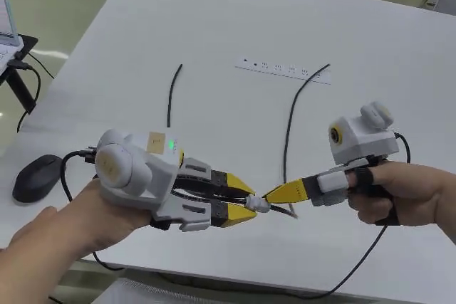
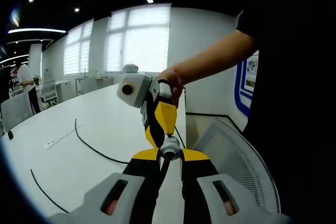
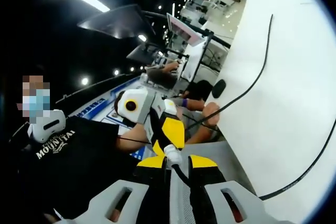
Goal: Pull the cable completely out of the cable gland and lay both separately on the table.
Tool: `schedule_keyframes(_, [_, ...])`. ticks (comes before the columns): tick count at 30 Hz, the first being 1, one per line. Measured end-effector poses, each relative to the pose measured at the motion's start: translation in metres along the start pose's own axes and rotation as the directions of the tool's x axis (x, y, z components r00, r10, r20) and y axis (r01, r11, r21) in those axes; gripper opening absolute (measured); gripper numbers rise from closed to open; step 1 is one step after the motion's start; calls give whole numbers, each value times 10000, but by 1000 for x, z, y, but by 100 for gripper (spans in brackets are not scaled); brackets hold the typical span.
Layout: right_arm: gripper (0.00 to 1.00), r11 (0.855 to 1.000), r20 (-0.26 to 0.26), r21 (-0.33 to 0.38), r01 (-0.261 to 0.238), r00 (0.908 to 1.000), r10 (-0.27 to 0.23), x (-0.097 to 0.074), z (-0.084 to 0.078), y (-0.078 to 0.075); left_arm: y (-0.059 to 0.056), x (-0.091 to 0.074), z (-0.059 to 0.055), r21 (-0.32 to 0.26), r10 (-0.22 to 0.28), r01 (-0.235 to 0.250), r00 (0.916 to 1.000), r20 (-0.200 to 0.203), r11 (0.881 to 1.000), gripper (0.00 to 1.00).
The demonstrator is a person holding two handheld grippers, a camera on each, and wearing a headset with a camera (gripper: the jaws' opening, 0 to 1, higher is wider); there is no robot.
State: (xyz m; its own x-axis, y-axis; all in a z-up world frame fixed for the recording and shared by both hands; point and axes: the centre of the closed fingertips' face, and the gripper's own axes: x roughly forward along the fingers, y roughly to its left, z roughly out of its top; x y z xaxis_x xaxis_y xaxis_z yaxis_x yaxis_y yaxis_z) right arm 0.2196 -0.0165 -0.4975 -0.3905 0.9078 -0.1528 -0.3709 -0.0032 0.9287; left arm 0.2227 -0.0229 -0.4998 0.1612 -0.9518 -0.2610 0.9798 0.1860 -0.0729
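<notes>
The grey cable gland (image 1: 258, 204), at 6 o'clock in the head view over the near edge of the table (image 1: 228, 26), is clamped in the left gripper's (image 2: 170, 156) fingers, while the right gripper's (image 3: 175, 163) fingers (reaching in from 3 o'clock) pinch its black cable (image 1: 284, 211) just beside it.

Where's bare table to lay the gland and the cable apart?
Widest bare patch: table centre, between the short black cable and the long black cable, this side of the power strip. Second: right of the long black cable, beyond the right gripper. Crowded at the near edge, where the left gripper holds the cable gland.
</notes>
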Motion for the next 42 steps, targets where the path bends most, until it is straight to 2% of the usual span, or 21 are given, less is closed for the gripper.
schedule_keyframes(3, [10, 9994, -394, 71, -329, 9987, 332, 4, -6, 7, -1, 1, 2, 84, -80, 80, 10000, -1, 9999, 15])
schedule_keyframes(9, [10, 9992, -772, 87, -389, 9962, 394, 5, -9, 6, -3, 3, 2, 248, -262, 263, 9996, -58, 9993, 15])
schedule_keyframes(12, [9, 9976, -1225, -601, -337, 9921, 261, 6, -15, 6, -8, 4, 0, 466, -431, 439, 9989, -188, 9979, 15])
schedule_keyframes(17, [8, 9714, -1606, -2362, 233, 9850, -626, 10, -16, 3, -8, 3, -4, 386, -413, 426, 9986, -325, 9983, 15])
schedule_keyframes(21, [7, 9104, -1404, -4023, 966, 9762, -1656, 11, -11, 5, -4, -2, -3, 97, -245, 246, 9996, -153, 9996, 15])
schedule_keyframes(22, [7, 8735, -1326, -4692, 1299, 9676, -2151, 11, -10, 5, -3, -2, -3, 3, -211, 211, 9997, -123, 9998, 15])
schedule_keyframes(24, [7, 8188, -1129, -5490, 1681, 9557, -2720, 11, -9, 5, -3, -4, -2, -267, -180, 180, 9998, -2, 9995, 15])
schedule_keyframes(25, [7, 7724, -929, -5983, 2130, 9391, -3309, 11, -7, 3, -1, -4, -3, -390, -80, 81, 10000, 17, 9992, 15])
schedule_keyframes(26, [7, 7514, -866, -6202, 2253, 9324, -3510, 11, -7, 3, -1, -4, -4, -507, -54, 56, 10000, 30, 9987, 15])
schedule_keyframes(27, [7, 6905, -719, -6785, 2508, 9128, -4021, 12, -8, 2, -1, -4, -5, -627, -25, 29, 10000, 70, 9980, 15])
schedule_keyframes(28, [7, 6505, -524, -7078, 2755, 8978, -4372, 13, -8, 0, -1, -4, -6, -705, 20, -14, 10000, 91, 9975, 15])
schedule_keyframes(29, [7, 5827, -254, -7546, 3017, 8740, -4853, 13, -7, -1, 0, -4, -6, -849, 83, -71, 9999, 136, 9964, 15])
schedule_keyframes(30, [8, 5328, -82, -7874, 3101, 8590, -5120, 13, -8, -2, -1, -4, -8, -1096, 118, -97, 9997, 191, 9939, 15])
schedule_keyframes(31, [8, 4615, 94, -8316, 3089, 8388, -5444, 13, -10, -3, -2, -4, -8, -1309, 103, -74, 9997, 212, 9914, 15])
schedule_keyframes(33, [8, 3694, 470, -8723, 3204, 8069, -5888, 12, -11, -7, -3, -3, -9, -1255, 176, -150, 9997, 197, 9920, 15])
schedule_keyframes(34, [8, 3323, 623, -8866, 3218, 7949, -6036, 12, -12, -8, -3, -3, -10, -1348, 216, -192, 9996, 165, 9907, 15])
schedule_keyframes(36, [8, 2380, 1075, -9163, 3222, 7701, -6288, 13, -12, -9, -3, -3, -11, -1457, 294, -269, 9995, 148, 9890, 15])
schedule_keyframes(38, [8, 1727, 1621, -9231, 3437, 7548, -6357, 13, -10, -9, -2, -4, -10, -1765, 374, -324, 9990, 254, 9838, 15])
schedule_keyframes(39, [8, 1648, 1703, -9237, 3459, 7558, -6323, 13, -11, -9, -2, -5, -10, -1930, 305, -245, 9991, 279, 9809, 15])
schedule_keyframes(40, [8, 1782, 1723, -9168, 3574, 7565, -6309, 13, -12, -9, -2, -5, -11, -1896, 295, -240, 9992, 260, 9816, 15])
schedule_keyframes(42, [8, 1690, 2141, -9002, 4013, 7459, -6306, 11, -10, -10, -1, -4, -10, -2004, 305, -253, 9993, 228, 9794, 15])
